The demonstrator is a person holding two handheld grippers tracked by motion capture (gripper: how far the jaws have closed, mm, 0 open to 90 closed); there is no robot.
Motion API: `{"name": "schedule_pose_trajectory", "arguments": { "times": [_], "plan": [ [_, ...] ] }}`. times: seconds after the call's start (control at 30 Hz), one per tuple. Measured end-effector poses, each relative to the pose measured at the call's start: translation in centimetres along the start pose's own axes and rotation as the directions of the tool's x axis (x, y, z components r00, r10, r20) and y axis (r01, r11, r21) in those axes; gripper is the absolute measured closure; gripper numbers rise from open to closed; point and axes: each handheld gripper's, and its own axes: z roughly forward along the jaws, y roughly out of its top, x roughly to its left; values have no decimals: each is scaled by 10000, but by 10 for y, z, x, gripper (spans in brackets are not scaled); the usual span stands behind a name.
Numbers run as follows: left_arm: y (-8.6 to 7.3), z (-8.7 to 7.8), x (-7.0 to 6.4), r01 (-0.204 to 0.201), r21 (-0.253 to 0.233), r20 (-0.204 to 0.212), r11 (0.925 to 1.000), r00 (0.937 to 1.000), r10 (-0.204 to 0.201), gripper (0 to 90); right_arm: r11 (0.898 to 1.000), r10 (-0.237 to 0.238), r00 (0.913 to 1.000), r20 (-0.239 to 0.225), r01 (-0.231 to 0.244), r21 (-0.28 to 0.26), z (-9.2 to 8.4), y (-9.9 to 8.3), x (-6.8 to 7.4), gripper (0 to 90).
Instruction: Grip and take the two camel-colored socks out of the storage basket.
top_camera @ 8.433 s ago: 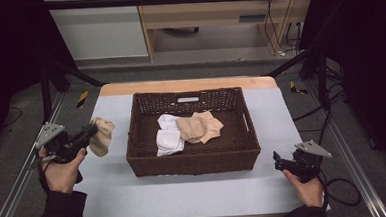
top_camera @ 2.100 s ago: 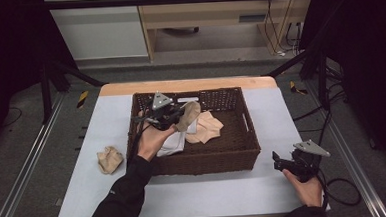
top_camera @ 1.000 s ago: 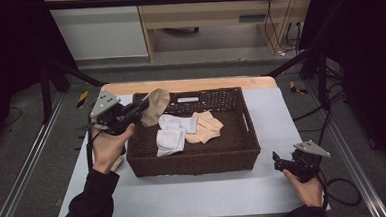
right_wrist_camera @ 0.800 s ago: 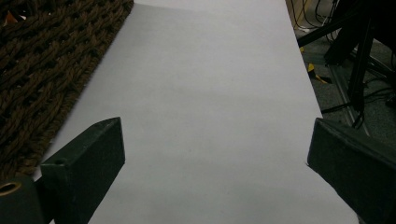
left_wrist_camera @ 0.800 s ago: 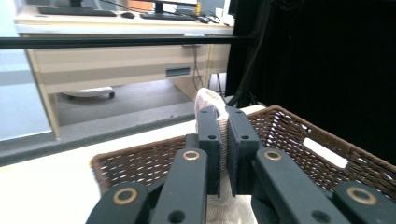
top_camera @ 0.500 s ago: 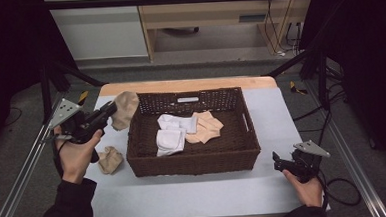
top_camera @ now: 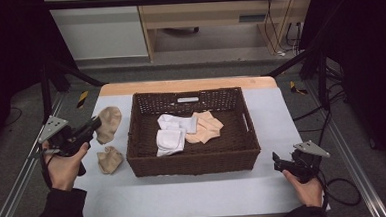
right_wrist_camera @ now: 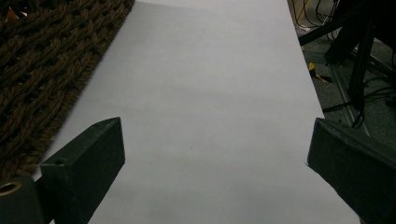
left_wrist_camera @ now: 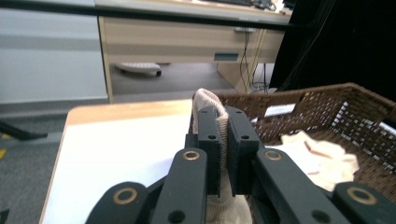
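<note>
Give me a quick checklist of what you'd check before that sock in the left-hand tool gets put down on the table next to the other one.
1. Grip on the sock: ok. The left gripper is shut on the tan sock, cloth pinched between its fingers.
2. Sock clear of the wicker basket: ok. It hangs outside the basket's left wall.
3. Landing spot: ok. Bare table lies around the crumpled sock already there.
4. Sock touching the table yet: cannot tell; it seems lifted.
5. Right gripper out of the way: ok. It rests open at the table's far right edge.
6. Socks left in the basket: ok. The white socks and peach socks lie undisturbed.
</note>
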Motion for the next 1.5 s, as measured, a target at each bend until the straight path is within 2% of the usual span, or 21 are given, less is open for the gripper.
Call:
{"name": "schedule_pose_trajectory", "arguments": {
  "times": [0.07,0.1,0.43,0.7,0.87,0.97,1.0,1.1,1.2,1.33,1.5],
  "plan": [
    [-9,2,2,61,160,-50,9999,10000,-60,849,10000,0,10000,-1,0,-2,0,0,0,44],
    [-16,6,4,20,458,-155,9990,9999,-13,849,10000,6,10000,-8,-6,-7,0,0,0,44],
    [-39,15,7,14,1121,-466,9937,9989,38,848,10000,-41,10000,-65,41,-42,-1,0,0,44],
    [-61,30,8,-336,2050,-719,9782,9962,492,842,10000,-26,9999,-111,26,-6,-1,0,0,44],
    [-70,36,10,-334,2382,-794,9706,9954,537,835,10000,-10,9999,-122,10,-11,-1,0,0,44],
    [-75,39,11,-416,2532,-818,9665,9946,642,808,10000,-55,9999,-114,55,28,-1,0,0,44],
    [-76,39,11,-458,2568,-804,9654,9944,685,771,10000,-47,9999,-142,48,69,-1,0,1,43],
    [-79,40,13,-396,2464,-843,9684,9945,621,702,10000,-44,9999,-126,45,79,0,-1,0,43],
    [-78,36,14,-248,2224,-844,9746,9954,446,580,10000,55,9999,-93,-54,78,-1,-1,-1,42],
    [-76,26,15,-328,1790,-631,9833,9970,448,392,10000,50,10000,-72,-50,9,-2,-2,-2,42],
    [-74,9,20,-106,1469,-594,9891,9980,195,335,10000,78,9999,-82,-78,0,-2,-2,-2,42]
  ]
}}
